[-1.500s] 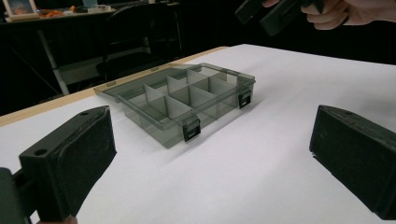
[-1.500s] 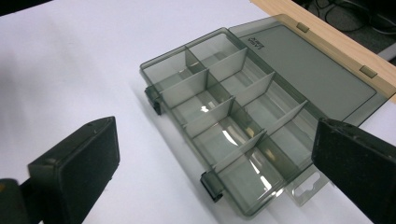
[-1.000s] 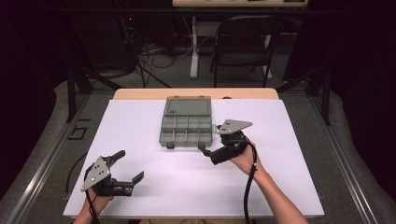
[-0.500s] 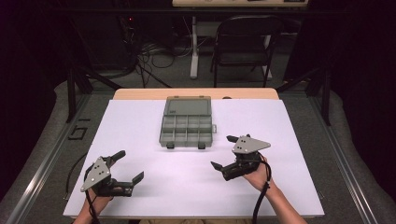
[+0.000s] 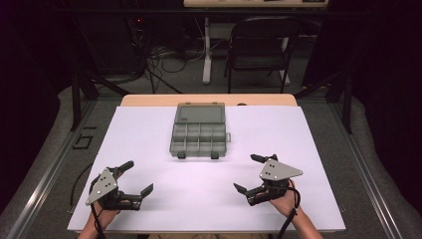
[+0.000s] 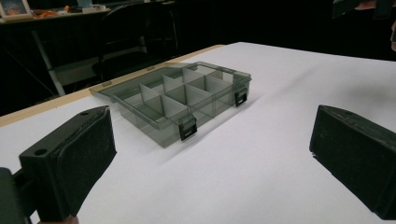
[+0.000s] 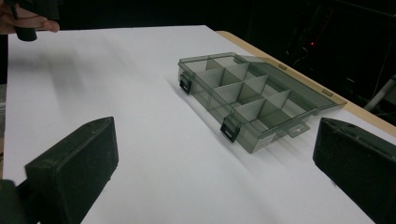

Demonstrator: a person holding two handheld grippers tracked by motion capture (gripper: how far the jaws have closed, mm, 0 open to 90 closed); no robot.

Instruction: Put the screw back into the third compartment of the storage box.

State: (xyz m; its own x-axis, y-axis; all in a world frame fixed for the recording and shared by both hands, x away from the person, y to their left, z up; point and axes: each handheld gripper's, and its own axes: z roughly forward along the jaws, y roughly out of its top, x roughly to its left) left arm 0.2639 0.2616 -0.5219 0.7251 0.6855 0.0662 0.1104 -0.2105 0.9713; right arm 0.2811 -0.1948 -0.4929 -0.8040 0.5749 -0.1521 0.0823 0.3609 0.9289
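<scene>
Both jaws wide apart, nothing held: left gripper (image 5: 133, 178), right gripper (image 5: 249, 173). Grey translucent plastic compartment box (image 5: 199, 131), lid open, ahead between them, well apart, on white table (image 5: 199, 199).

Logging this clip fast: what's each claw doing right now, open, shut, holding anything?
Left claw: open, holding nothing, short of the compartment box.
Right claw: open, holding nothing, also short of the box.
</scene>
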